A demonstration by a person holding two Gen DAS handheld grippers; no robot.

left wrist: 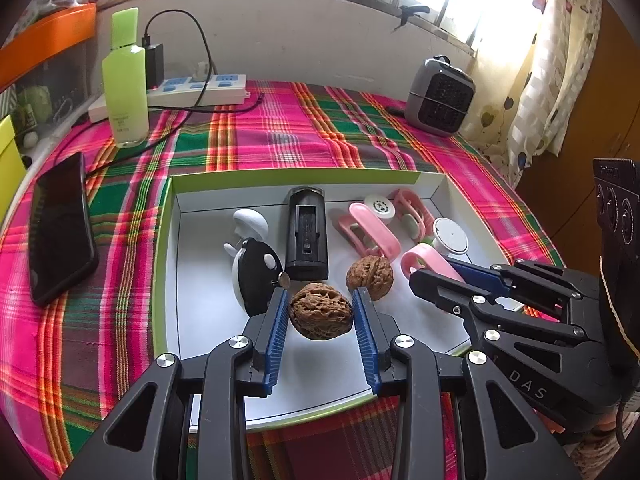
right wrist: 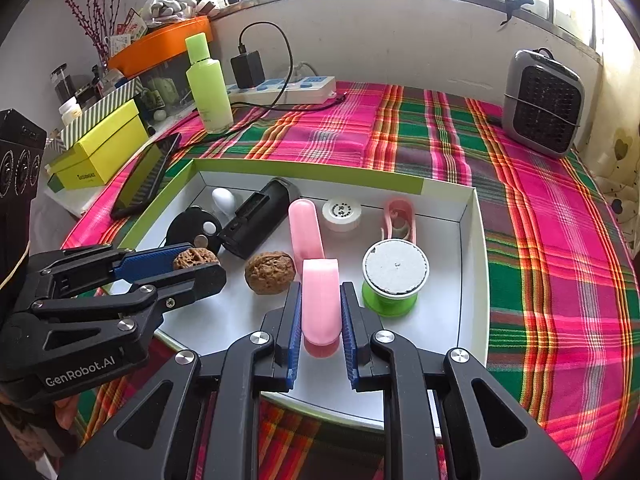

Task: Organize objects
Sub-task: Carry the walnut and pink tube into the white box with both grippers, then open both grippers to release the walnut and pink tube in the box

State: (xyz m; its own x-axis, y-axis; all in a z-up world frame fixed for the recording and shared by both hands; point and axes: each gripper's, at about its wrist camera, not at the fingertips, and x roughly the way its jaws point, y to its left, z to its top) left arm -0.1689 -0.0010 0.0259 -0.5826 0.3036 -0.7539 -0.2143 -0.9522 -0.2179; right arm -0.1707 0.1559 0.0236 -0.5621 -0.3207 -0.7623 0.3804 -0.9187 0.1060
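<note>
Brown, wrinkled walnut (left wrist: 321,312) sits clamped between the blue pads of the left gripper (left wrist: 321,300), over the white shallow tray with green rim (left wrist: 162,280). The right gripper (right wrist: 320,304) is closed on a pink plastic clip (right wrist: 320,300) beside a second walnut (right wrist: 270,272) lying on the tray floor.

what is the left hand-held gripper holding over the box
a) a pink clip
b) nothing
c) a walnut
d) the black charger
c: the left hand-held gripper has its blue pads pressed on both sides of a walnut above the white box; the pink clip sits in the right hand-held gripper.
</note>
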